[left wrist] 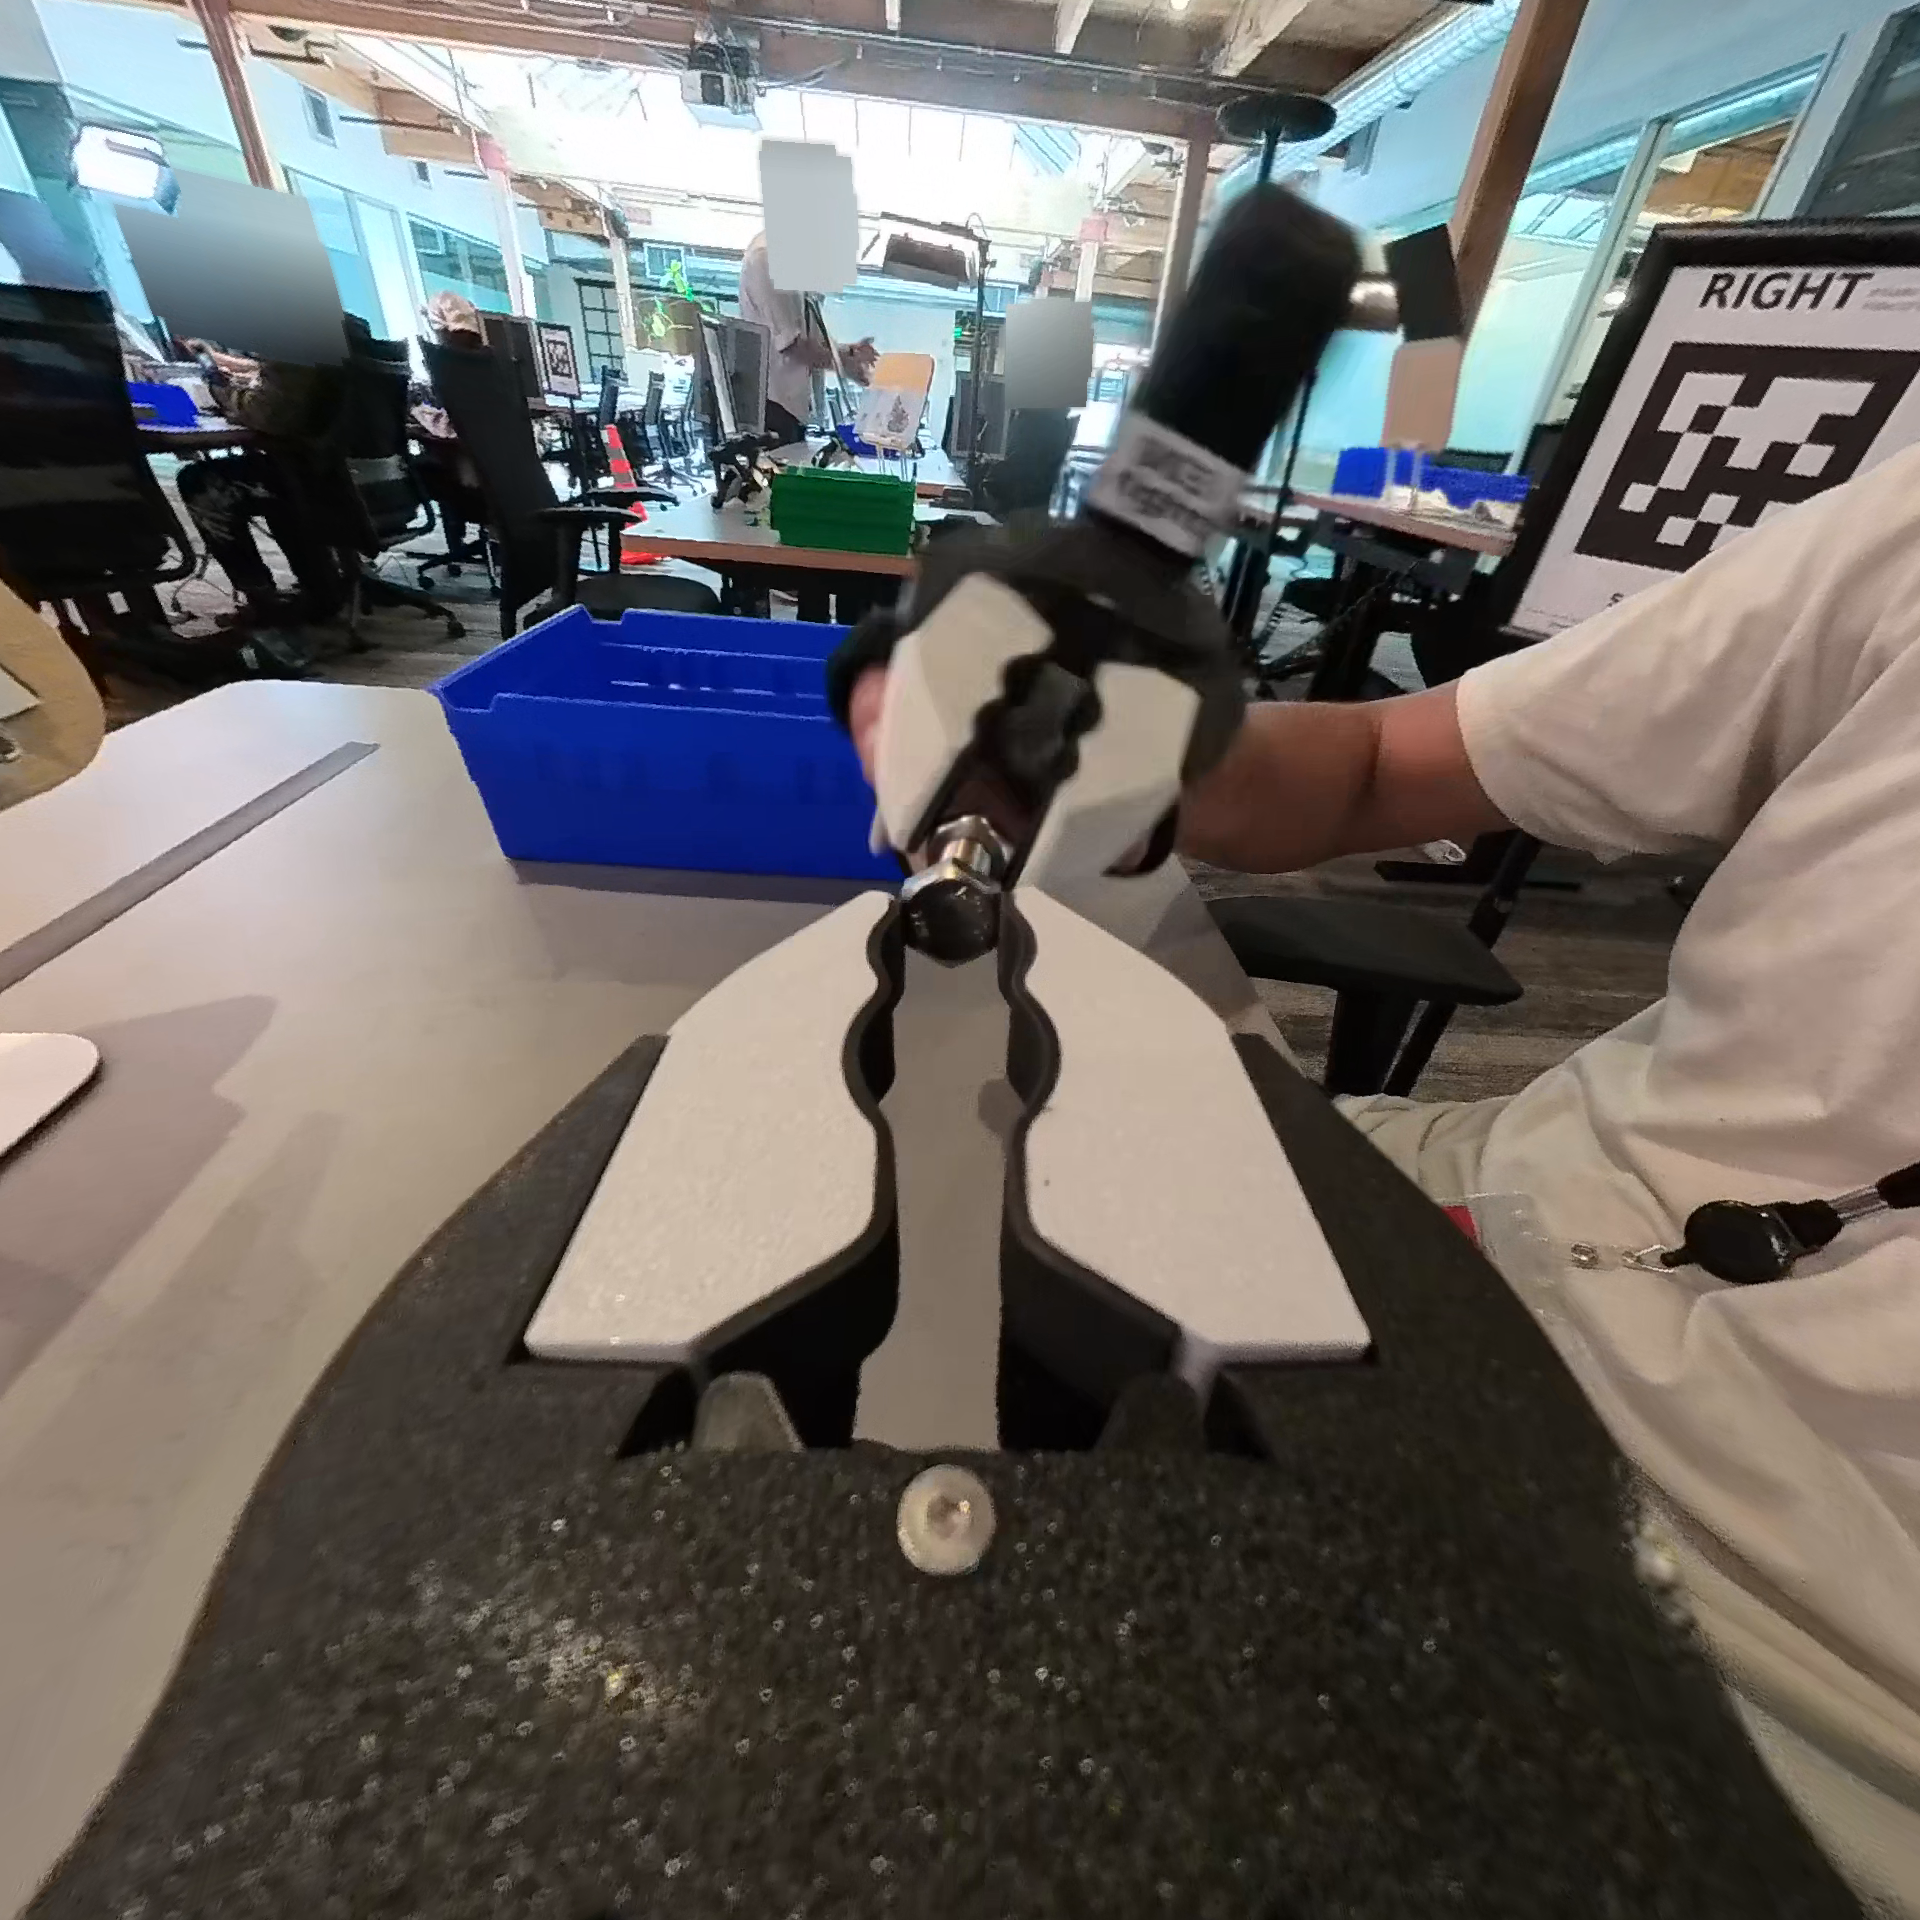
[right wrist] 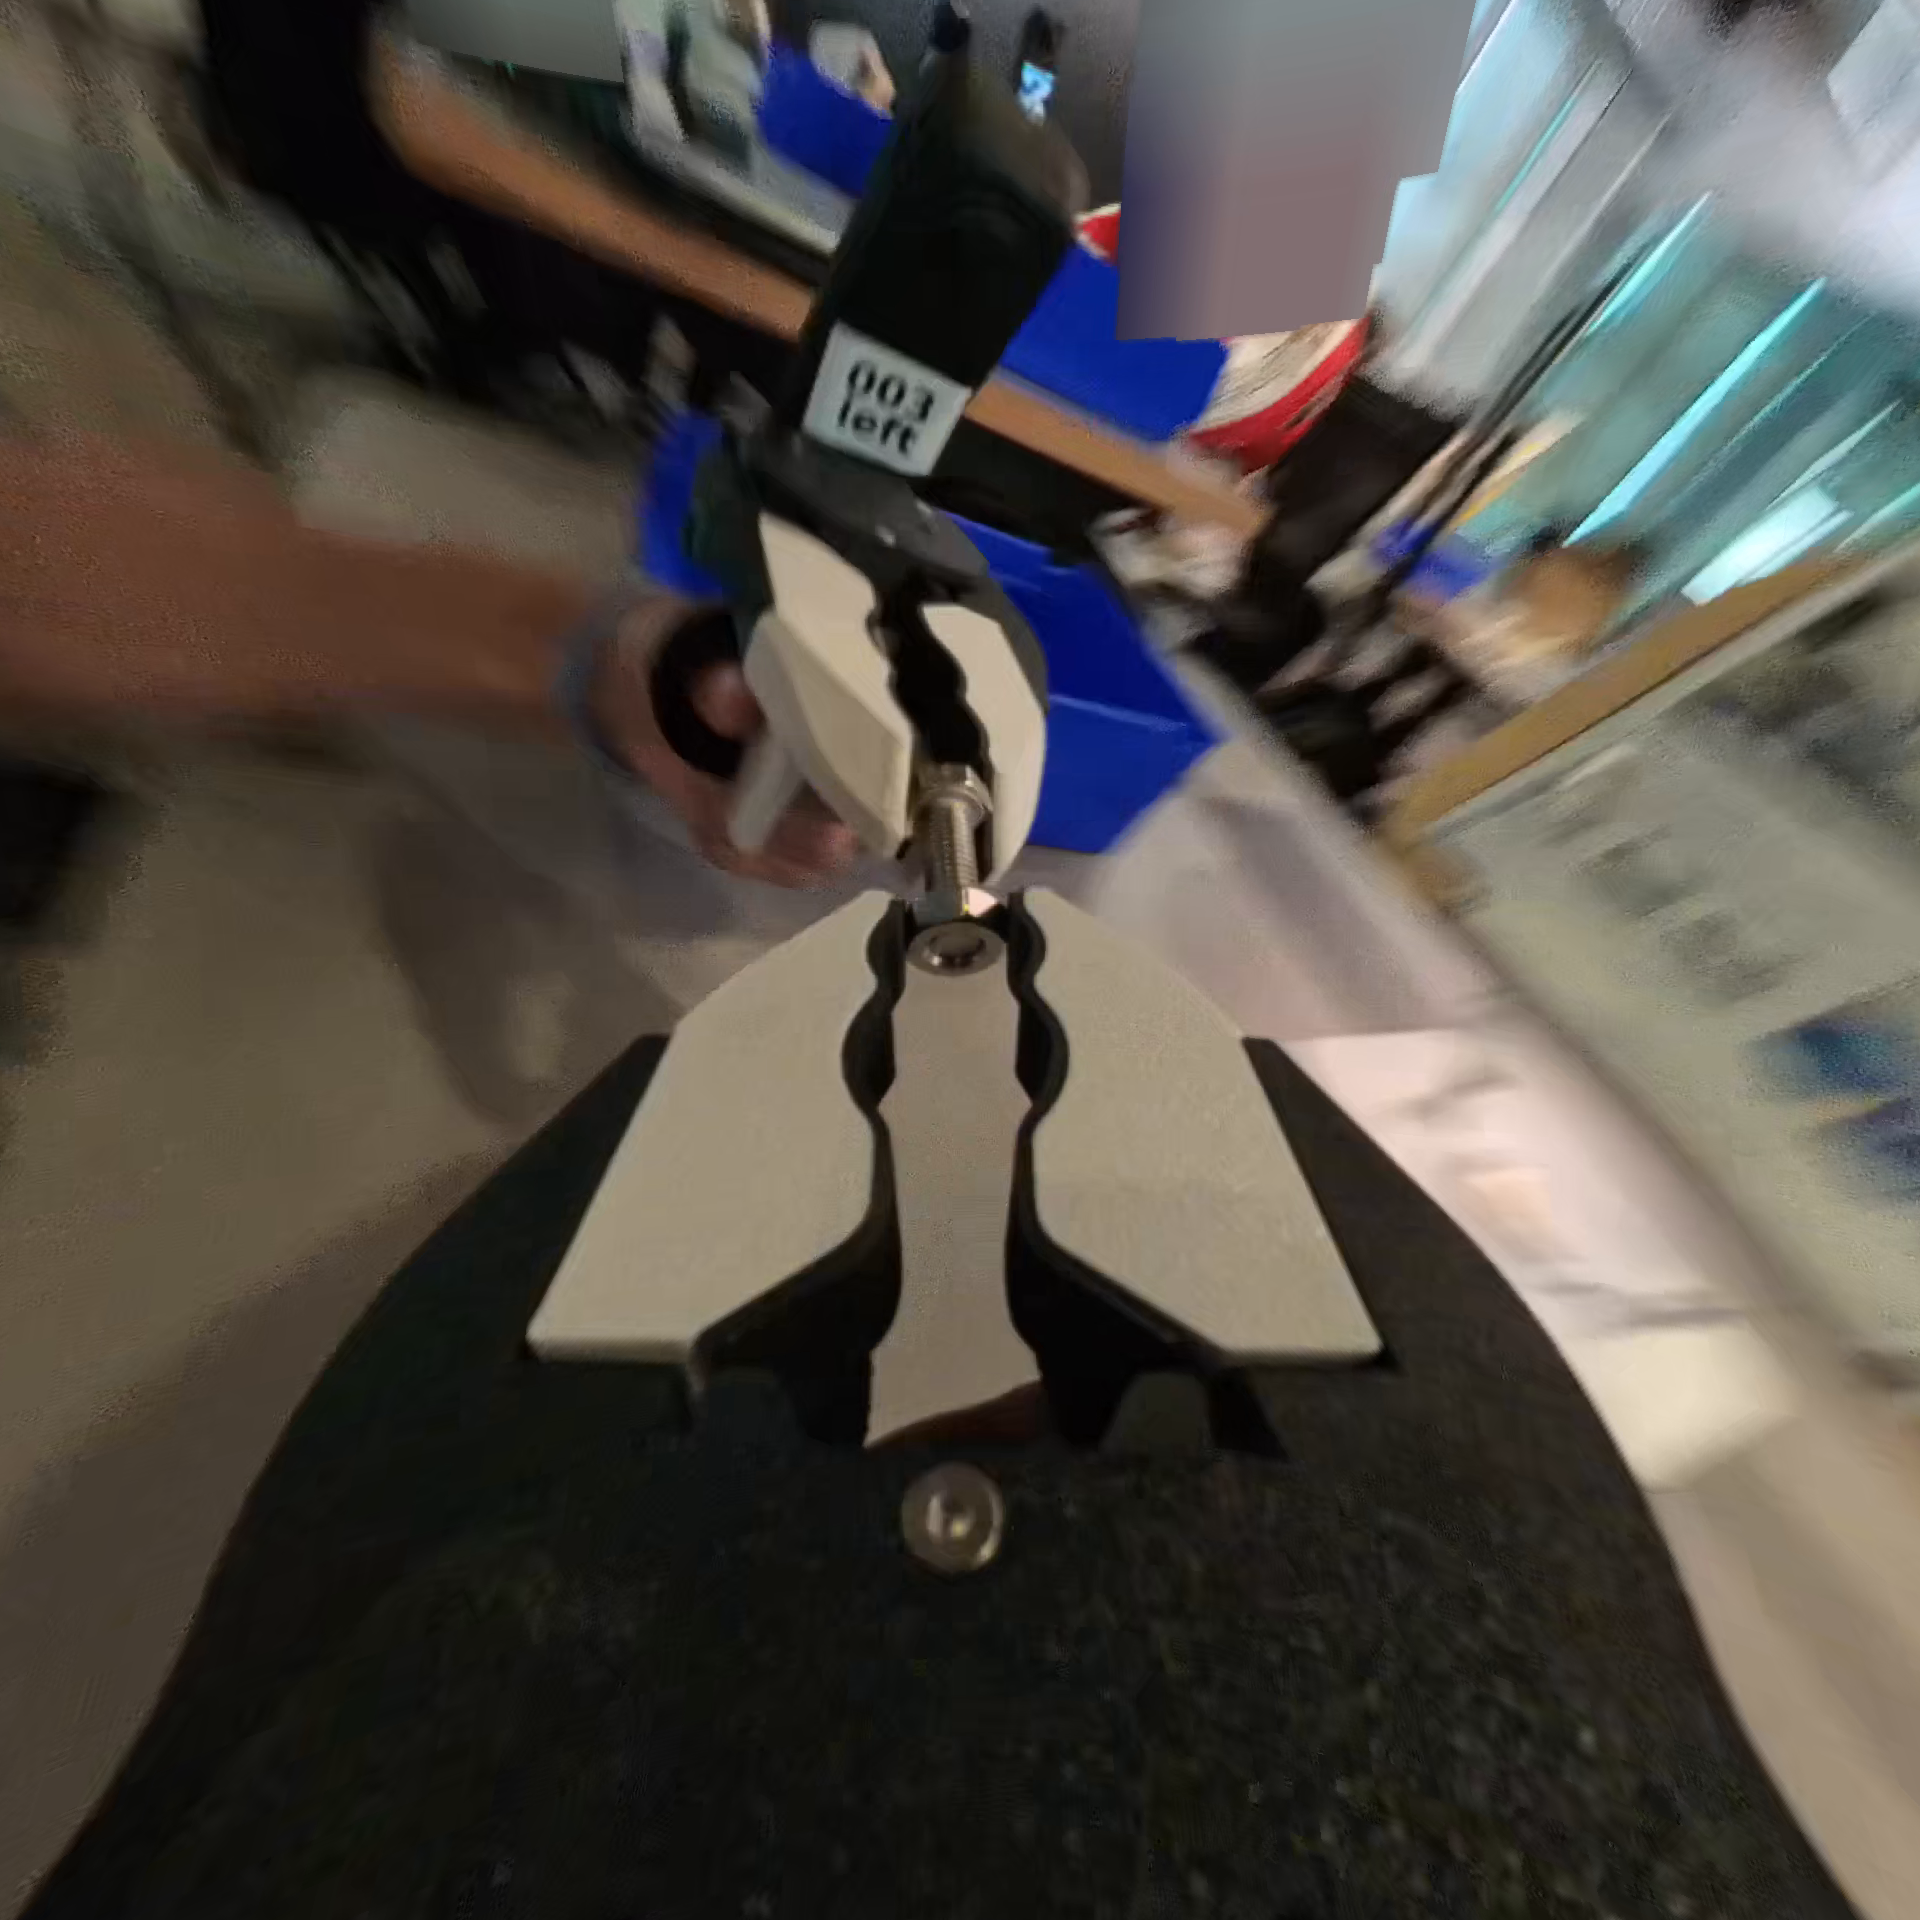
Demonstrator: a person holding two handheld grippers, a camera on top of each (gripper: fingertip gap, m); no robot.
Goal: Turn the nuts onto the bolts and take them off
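The bolt (left wrist: 951, 914) is held by its head in the clamped left hand-held gripper (left wrist: 951, 920) above the desk (left wrist: 312, 987), near the blue bin (left wrist: 644, 748), while the nut (right wrist: 951, 948), pinched by the right hand-held gripper (right wrist: 951, 935), is presumably turned at its tip.

A pale grey counter (left wrist: 343, 966) fills the left of the frame. A blue plastic bin (left wrist: 644, 748) sits at centre; a white flat object (left wrist: 31, 1091) lies at the left edge.
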